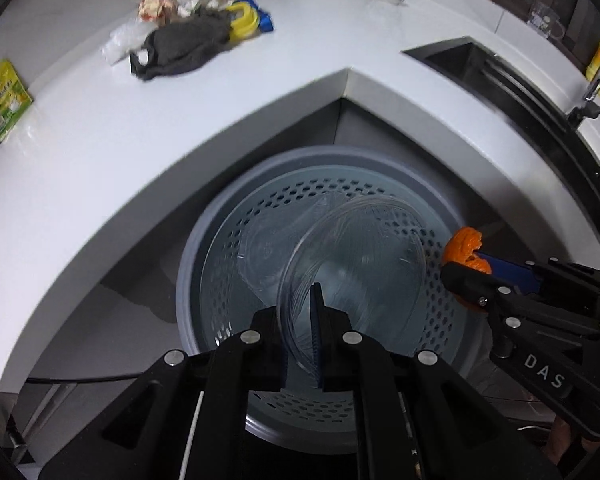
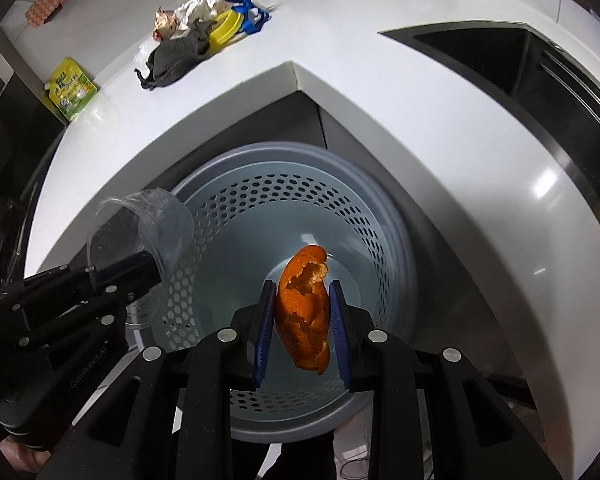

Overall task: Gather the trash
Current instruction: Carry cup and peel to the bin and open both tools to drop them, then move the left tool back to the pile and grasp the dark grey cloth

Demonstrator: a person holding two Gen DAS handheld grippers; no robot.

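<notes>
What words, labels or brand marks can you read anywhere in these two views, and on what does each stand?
"DAS": on the right tongs, body side.
"GenRobot.AI", faint: on the left tongs, body side.
Green packet: print too blurred to read.

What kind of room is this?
Most likely a kitchen. There is a white countertop with a sink set into it, a faucet beside the sink, and a perforated trash bin standing below the counter corner.
</notes>
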